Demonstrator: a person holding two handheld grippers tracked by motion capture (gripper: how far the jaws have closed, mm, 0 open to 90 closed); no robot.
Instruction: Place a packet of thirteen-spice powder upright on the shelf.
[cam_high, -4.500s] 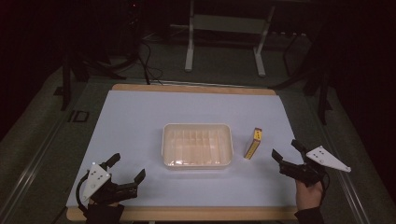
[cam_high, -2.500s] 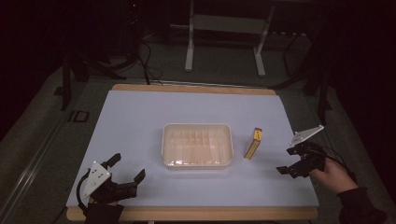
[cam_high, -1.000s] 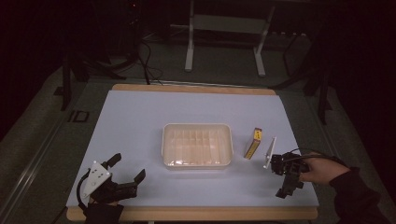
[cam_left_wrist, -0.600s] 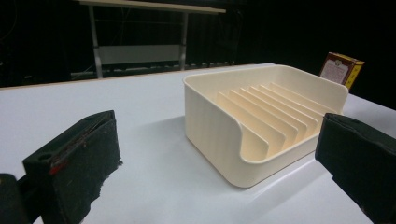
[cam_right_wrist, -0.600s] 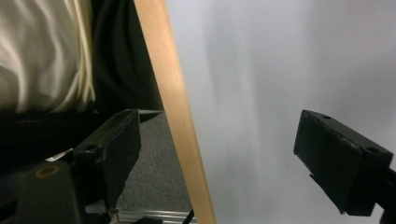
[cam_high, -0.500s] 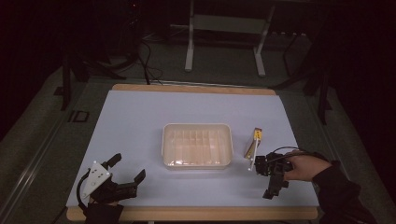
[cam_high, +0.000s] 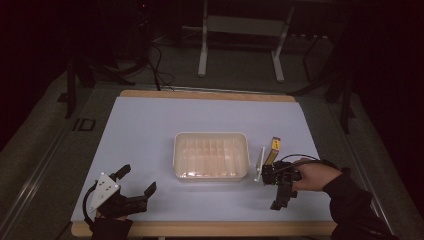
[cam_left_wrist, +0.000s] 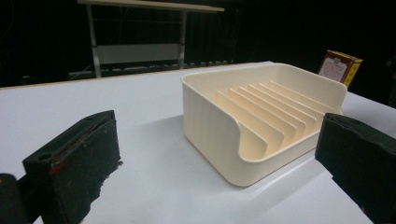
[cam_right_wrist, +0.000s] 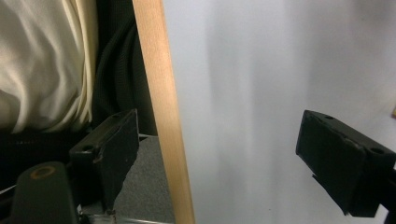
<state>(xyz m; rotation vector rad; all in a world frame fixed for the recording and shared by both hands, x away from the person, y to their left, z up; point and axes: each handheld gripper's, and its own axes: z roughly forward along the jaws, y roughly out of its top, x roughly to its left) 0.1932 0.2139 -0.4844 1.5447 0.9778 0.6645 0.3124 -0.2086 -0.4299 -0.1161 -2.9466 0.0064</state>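
Note:
A cream tray (cam_high: 211, 156) with raised ribs inside sits at the middle of the white table (cam_high: 150, 125). Just right of it a small yellow and red box (cam_high: 274, 148) stands upright. My right gripper (cam_high: 277, 189) is close in front of that box, rolled on its side and pointing back toward the table's front edge, open. In the right gripper view its jaws (cam_right_wrist: 224, 140) stand wide apart over bare table. My left gripper (cam_high: 137, 179) rests at the front left corner, open. The left gripper view looks past its jaws (cam_left_wrist: 219, 140) at the tray (cam_left_wrist: 261, 112) and box (cam_left_wrist: 341, 66).
The table's wooden front edge (cam_right_wrist: 163, 116) and the person's light and dark clothing (cam_right_wrist: 42, 60) lie beyond the right jaws. A metal stand (cam_high: 240, 30) and cables lie on the dark floor behind the table.
The right gripper came in from the table's right edge toward the box and tray and rolled onto its side. The left gripper has not moved.

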